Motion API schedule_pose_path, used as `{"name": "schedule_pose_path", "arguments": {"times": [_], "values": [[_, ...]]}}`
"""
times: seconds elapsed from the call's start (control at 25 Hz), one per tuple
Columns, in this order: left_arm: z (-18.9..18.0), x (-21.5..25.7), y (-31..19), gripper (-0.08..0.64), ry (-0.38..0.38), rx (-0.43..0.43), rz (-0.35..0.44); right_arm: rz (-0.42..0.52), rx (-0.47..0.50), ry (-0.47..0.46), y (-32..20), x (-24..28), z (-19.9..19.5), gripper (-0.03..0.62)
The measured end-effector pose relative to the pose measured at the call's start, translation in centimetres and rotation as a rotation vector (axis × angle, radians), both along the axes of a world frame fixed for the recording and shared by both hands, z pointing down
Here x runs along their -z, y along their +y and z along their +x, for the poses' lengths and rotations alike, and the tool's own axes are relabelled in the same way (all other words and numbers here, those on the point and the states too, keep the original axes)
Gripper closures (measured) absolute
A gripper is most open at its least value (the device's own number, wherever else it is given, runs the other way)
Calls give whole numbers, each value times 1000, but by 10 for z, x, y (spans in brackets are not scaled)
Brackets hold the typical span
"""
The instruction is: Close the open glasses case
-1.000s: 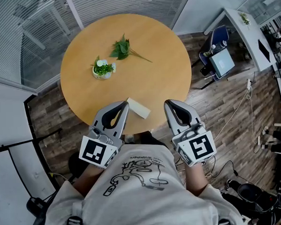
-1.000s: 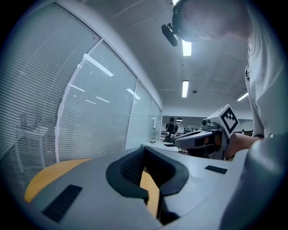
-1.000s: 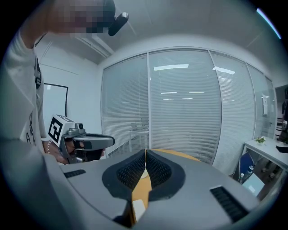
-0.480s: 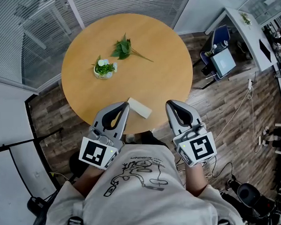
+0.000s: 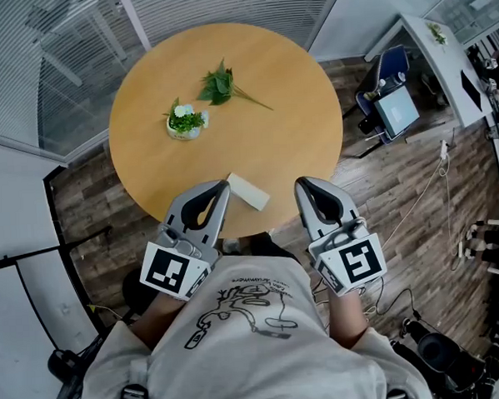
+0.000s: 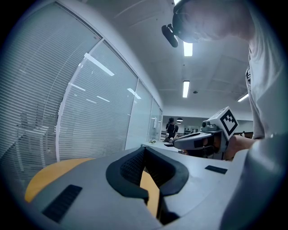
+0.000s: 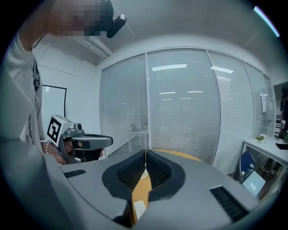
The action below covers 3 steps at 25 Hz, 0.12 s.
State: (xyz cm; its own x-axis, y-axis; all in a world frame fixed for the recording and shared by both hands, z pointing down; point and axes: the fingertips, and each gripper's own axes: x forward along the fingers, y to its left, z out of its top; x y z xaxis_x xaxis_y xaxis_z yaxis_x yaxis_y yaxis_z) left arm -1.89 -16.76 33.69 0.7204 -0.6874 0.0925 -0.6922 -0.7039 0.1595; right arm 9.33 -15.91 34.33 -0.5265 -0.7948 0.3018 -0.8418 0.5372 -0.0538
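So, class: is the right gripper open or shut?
Shut: the right gripper shows its jaws touching at the tips, holding nothing.

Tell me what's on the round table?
A pale glasses case, a little flower pot and a leafy sprig. The left hand-held gripper and right hand-held gripper cover bits of the near edge.

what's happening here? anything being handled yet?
A person stands at the near edge of a round wooden table with a gripper in each hand. The left gripper and the right gripper are both shut and hold nothing. A pale glasses case lies on the table between them, its end close to the left gripper's tip; contact can't be told, nor whether the lid is open. A small potted plant and a leafy sprig sit farther back.
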Motion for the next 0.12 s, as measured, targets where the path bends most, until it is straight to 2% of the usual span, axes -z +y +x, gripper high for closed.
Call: {"name": "schedule_pose_path", "arguments": {"times": [0.12], "values": [[0, -1, 0, 540, 1, 0, 0, 2, -1, 5, 0, -1, 0, 578]]}}
